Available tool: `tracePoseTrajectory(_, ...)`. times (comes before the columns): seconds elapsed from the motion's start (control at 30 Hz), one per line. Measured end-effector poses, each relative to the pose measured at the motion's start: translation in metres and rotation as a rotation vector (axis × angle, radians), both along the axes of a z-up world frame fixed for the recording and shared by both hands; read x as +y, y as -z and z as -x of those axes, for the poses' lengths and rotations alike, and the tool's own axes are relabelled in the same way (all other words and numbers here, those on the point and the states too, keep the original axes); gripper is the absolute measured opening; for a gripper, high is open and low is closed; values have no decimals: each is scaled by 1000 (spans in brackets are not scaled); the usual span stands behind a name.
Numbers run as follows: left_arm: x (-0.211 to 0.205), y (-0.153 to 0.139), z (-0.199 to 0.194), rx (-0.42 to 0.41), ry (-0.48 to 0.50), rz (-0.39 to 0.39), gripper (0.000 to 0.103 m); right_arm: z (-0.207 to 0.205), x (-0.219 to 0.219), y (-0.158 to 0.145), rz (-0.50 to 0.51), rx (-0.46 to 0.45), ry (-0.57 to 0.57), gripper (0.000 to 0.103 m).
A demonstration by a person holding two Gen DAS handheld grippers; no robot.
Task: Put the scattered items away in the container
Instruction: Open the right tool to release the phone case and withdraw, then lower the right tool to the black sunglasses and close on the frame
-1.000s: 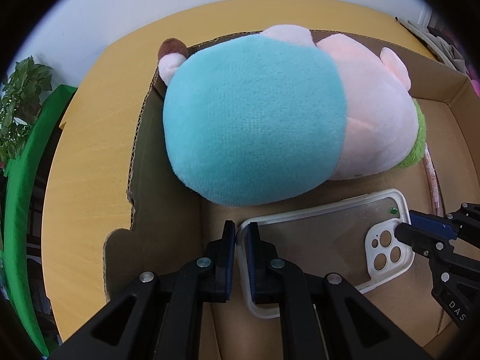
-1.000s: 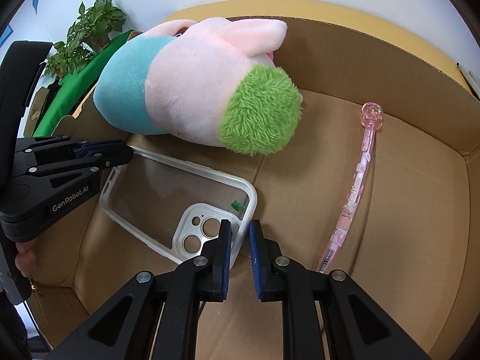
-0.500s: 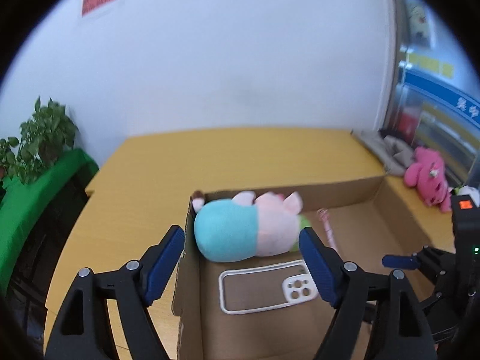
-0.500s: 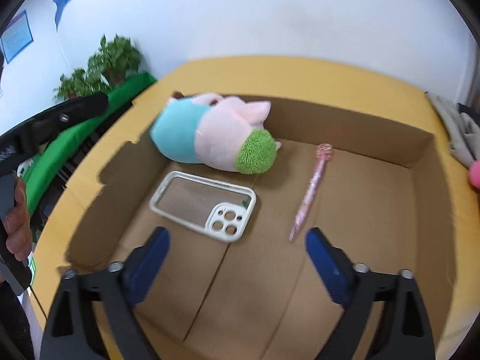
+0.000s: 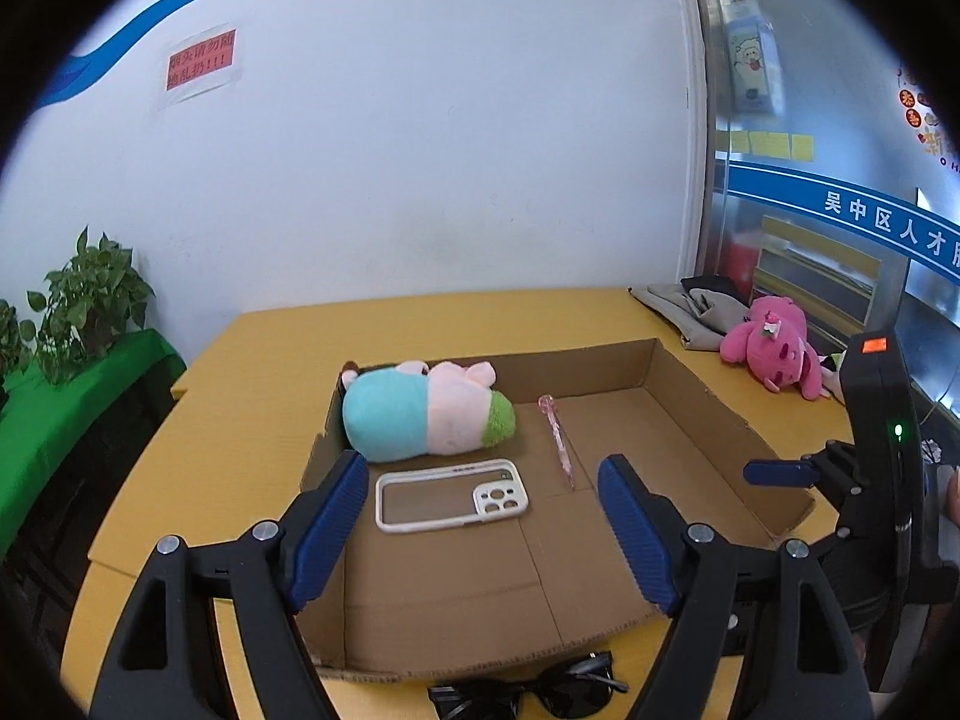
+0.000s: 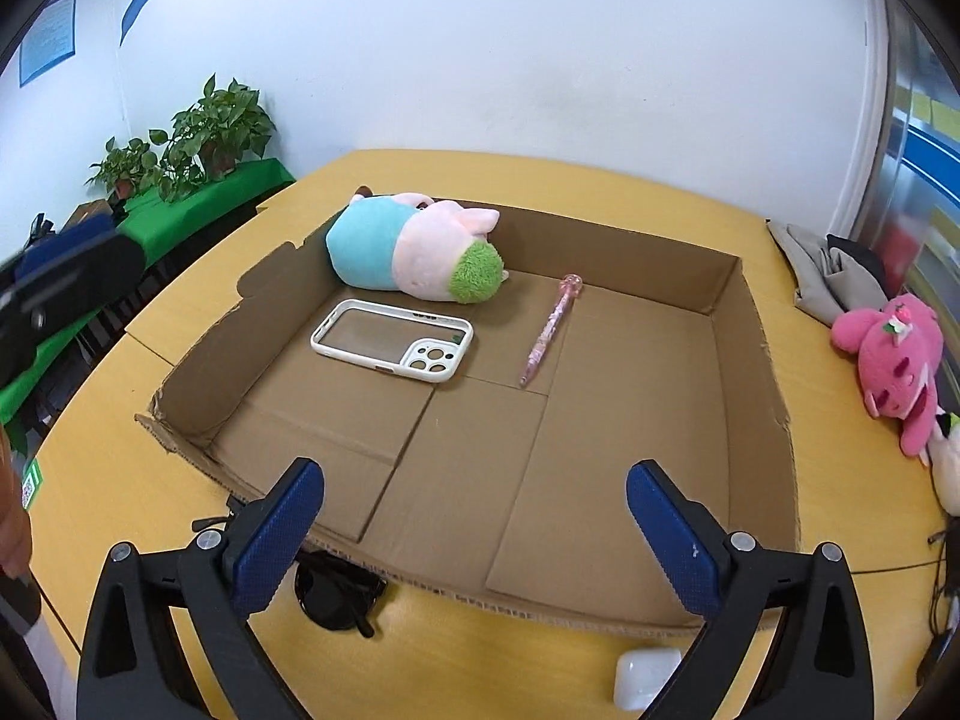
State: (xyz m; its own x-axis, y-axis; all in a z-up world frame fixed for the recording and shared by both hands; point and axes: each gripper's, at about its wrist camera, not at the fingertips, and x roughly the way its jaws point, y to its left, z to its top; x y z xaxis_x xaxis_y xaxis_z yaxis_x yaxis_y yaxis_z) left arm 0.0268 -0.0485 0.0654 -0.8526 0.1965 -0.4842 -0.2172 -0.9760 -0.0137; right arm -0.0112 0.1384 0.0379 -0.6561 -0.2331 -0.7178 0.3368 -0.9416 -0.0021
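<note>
- Inside the cardboard box point(image 6: 738, 300), far-left corner: the plush toy point(image 6: 414, 249), lying on its side against the wall, in the same place as a second ago.
- Just in front of the plush, flat on the box floor: the clear phone case point(image 6: 393, 341). A second ago both your grippers were pinched on its edges; now it lies free, so this item counts as delivered.
- Right of the case, on the same floor: the pink pen point(image 6: 549, 330), untouched.
- Above the box's near edge: your left gripper point(image 5: 483, 531) and right gripper point(image 6: 474, 537), both pulled back and up, spread wide, nothing between them.
- Outside the box, against its near wall: dark sunglasses point(image 6: 336, 594) and a small white case point(image 6: 645, 675), likely your next pickups.
- Outside, beyond the right wall: a pink plush point(image 6: 894, 360), also still loose on the table.
</note>
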Motion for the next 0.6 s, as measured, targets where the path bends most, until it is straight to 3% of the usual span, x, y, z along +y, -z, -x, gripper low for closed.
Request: tracePoseTrajectory(0.6, 5, 23, -18, -58, -2, -33, 79, -22, 5, 4, 7, -16, -8, 103)
